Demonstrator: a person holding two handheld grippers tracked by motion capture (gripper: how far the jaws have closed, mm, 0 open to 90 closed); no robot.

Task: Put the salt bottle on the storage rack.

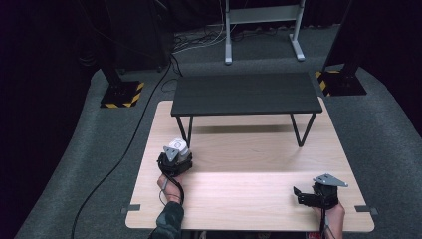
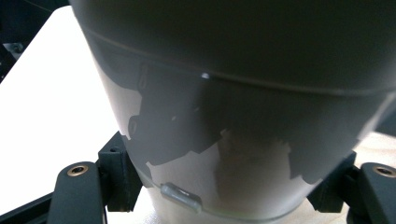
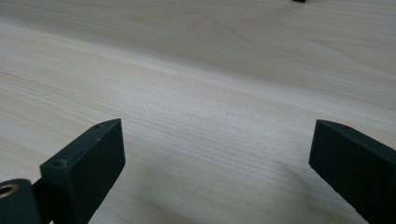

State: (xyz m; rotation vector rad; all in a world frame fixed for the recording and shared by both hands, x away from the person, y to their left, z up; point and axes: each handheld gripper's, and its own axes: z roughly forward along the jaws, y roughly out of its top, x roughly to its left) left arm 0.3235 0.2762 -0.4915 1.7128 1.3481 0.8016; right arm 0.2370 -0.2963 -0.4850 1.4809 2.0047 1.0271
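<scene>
A pale grey-white round container (image 1: 178,146) stands on the left part of the wooden table (image 1: 249,164), in front of a black shelf's left leg. My left gripper (image 1: 176,153) is shut on it, one jaw at each side. In the left gripper view the container (image 2: 224,93) looms very close, with a small tab near its bottom edge, and the left gripper (image 2: 224,186) presses its lower wall. My right gripper (image 1: 299,195) rests low near the table's front right, pointing left. Its jaws are wide apart over bare wood in the right gripper view (image 3: 217,158).
A low black shelf (image 1: 246,93) on thin wire legs stands across the far half of the table. Stands with yellow-and-black striped bases (image 1: 122,94) sit on the grey carpet beyond, and a black cable (image 1: 119,159) runs along the floor at the left.
</scene>
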